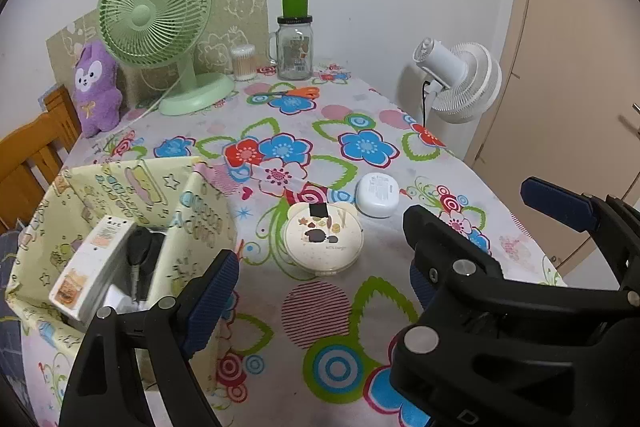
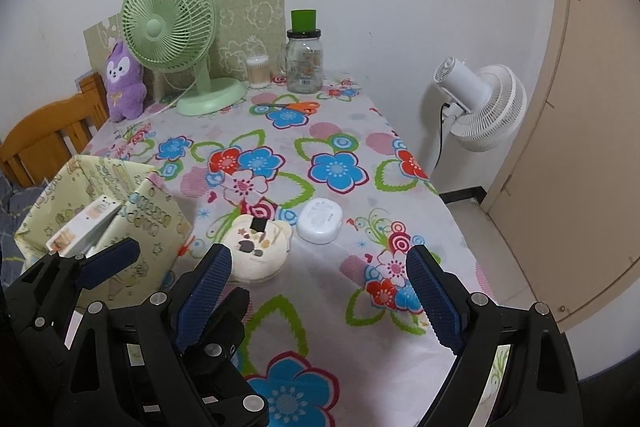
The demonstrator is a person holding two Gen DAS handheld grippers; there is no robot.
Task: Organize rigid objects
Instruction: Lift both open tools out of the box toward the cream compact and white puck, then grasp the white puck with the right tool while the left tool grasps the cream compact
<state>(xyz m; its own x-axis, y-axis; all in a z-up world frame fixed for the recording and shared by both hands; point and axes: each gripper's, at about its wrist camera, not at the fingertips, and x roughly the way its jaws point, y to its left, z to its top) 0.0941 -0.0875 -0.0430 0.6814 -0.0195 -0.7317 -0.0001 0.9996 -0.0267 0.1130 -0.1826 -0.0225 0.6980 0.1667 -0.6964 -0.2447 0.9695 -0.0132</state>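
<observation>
We hold both grippers above the flowered tablecloth (image 1: pixel 304 311), and neither one grips or touches anything. In the left wrist view, our left gripper (image 1: pixel 320 291) fills the bottom of the frame with its blue pads spread wide apart, only bare cloth between them; the left pad sits just in front of the near wall of the yellow patterned box (image 1: pixel 200 215) at lower left, though we cannot tell whether it touches it. That box already holds a white rectangular device (image 1: pixel 94 267) leaning upright and a black key (image 1: pixel 138 259) beside it. In the right wrist view, our right gripper (image 2: pixel 320 295) occupies the bottom centre, jaws likewise standing wide with nothing between them but cloth, and the left gripper's black frame overlaps the lower left corner there. The things left to sort lie on the cloth in mid-frame: a round cream compact (image 1: pixel 324 239) with bear ears and a small black patch on its lid, and just to its upper right, apart from it, a white rounded case (image 1: pixel 378 195). In the right wrist view the compact (image 2: pixel 258 247) lies just above the left pad and the white case (image 2: pixel 320 221) is right of it. Orange-handled scissors (image 1: pixel 294 93) rest farther up, near a green desk fan (image 1: pixel 154 15) and a glass jar (image 1: pixel 294 47) at the wall
</observation>
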